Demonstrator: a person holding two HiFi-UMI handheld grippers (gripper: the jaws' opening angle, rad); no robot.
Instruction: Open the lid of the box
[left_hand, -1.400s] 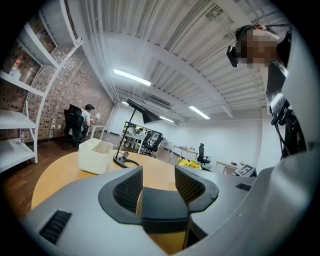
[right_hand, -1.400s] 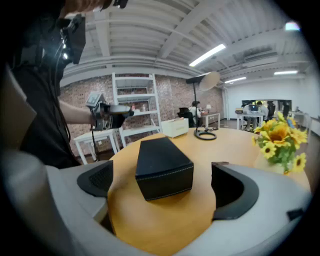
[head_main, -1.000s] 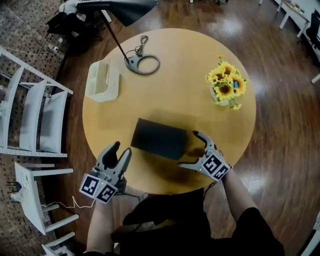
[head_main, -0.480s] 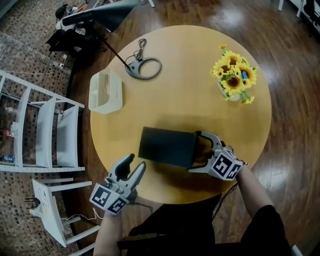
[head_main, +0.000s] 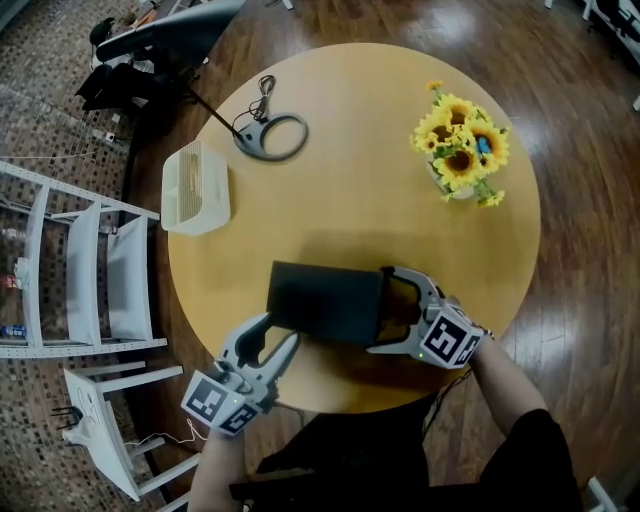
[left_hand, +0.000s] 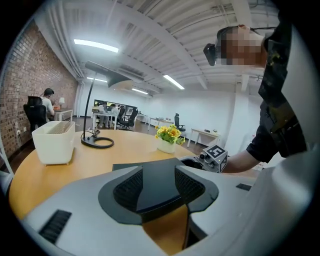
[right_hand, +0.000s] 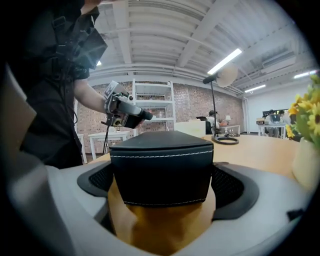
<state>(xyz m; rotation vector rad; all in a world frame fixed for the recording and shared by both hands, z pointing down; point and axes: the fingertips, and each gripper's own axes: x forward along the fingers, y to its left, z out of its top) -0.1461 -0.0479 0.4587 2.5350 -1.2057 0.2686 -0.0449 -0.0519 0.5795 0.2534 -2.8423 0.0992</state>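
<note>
Sitting near the front edge of the round wooden table (head_main: 350, 190), the black box (head_main: 320, 298) lies flat with its lid down and its white stitching showing along the end that faces the right gripper (head_main: 380, 308). That gripper reaches in from the right, its tongs spread wide around the box's right end, and in the right gripper view the two pads sit against the box's opposite sides, so it holds the box. The left gripper (head_main: 275, 338) comes in from the front left, its tongs moderately open and holding nothing. In the left gripper view the box's dark top shows between the two pads, with bare wood below it. Its tips lie just beside the box's near left corner, though I cannot tell whether they touch it. Farther back on the table stand a vase of sunflowers (head_main: 460, 150) at the right, a white basket (head_main: 195, 187) at the left, and a lamp's ring-shaped base (head_main: 270, 137) near the far edge, all well apart from the box.
</note>
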